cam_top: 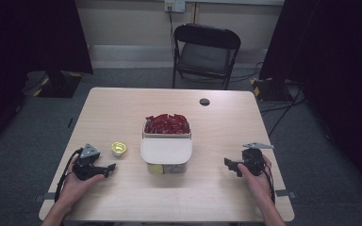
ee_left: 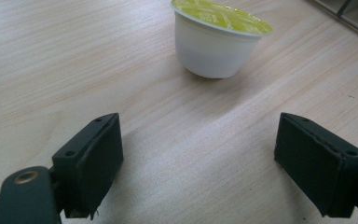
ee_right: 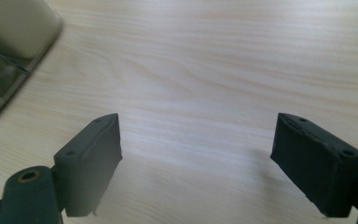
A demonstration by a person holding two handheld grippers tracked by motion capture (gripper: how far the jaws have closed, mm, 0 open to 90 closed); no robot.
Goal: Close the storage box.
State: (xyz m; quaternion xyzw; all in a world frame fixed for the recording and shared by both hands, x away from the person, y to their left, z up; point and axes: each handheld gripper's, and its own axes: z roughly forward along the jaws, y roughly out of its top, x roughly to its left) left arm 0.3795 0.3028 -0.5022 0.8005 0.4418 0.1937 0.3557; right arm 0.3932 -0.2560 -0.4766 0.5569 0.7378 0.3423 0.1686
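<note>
The right claw (ee_right: 198,163) hangs wide apart and empty over bare surface (ee_right: 223,70), a box (ee_right: 14,37) at ten o'clock.

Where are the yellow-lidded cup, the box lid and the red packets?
cup (ee_left: 214,53), left gripper view, on its white side wall
box lid (cam_top: 166,150), high view, middle of its flat top
red packets (cam_top: 167,124), high view, middle of the heap
</note>
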